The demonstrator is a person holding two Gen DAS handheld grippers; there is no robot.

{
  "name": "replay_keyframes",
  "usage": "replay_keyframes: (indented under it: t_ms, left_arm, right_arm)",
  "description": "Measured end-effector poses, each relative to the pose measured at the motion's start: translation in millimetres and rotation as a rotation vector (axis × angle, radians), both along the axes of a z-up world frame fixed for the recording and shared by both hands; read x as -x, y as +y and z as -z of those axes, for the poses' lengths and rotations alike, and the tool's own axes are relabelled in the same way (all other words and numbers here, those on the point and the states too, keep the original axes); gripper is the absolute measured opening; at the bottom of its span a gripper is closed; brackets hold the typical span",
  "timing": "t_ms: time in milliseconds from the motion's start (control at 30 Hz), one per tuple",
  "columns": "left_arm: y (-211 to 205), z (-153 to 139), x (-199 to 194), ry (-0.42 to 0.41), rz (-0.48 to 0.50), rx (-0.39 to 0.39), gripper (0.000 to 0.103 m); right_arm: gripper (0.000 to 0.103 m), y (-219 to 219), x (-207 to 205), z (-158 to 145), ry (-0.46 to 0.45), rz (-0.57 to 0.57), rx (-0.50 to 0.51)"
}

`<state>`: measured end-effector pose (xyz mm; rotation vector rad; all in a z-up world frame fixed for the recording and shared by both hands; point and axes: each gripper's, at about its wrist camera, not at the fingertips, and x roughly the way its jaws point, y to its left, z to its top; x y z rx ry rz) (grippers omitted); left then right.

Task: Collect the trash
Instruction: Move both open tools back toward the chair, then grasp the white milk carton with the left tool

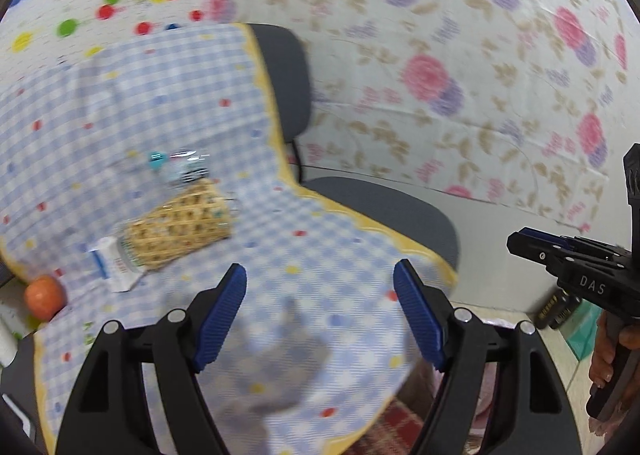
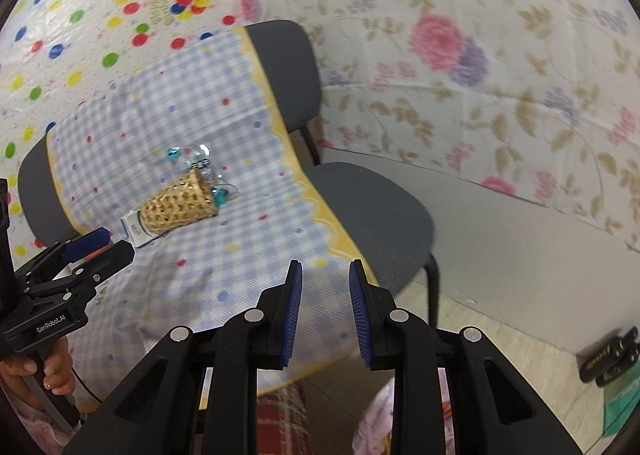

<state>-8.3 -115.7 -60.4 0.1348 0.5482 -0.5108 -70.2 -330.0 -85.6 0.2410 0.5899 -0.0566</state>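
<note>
Trash basket (image 1: 180,227) tipped on checked cloth (image 1: 160,103) | left hand-held gripper (image 1: 320,295) apart, empty | right hand-held gripper (image 2: 325,303) narrowly apart, empty

On the tabletop (image 2: 240,255) a basket (image 2: 180,207) lay on its side, mouth toward 2 o'clock, wrappers (image 2: 200,163) spilling just beyond it. A carton (image 2: 134,231) touched its base at 8 o'clock. A chair (image 2: 360,207) stood at the tabletop's 3 o'clock.
</note>
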Motion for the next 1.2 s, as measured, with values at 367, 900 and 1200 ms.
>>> replay_keyframes:
  t_ms: [367, 900, 1200]
  left_arm:
    - [84.8, -2.0, -34.3, 0.017, -0.215, 0.006, 0.074]
    - [171.8, -16.0, -106.4, -0.034, -0.518, -0.005, 0.078]
    - [158.0, 43.3, -155.2, 0.102, -0.446, -0.077, 0.077]
  right_arm:
    - [0.027, 63.9, -68.6, -6.1, -0.003, -0.178, 0.018]
    - [0.045, 117.3, -183.8, -4.1, 0.02, -0.3, 0.006]
    - [0.049, 135.6, -216.7, 10.3, 0.054, -0.325, 0.014]
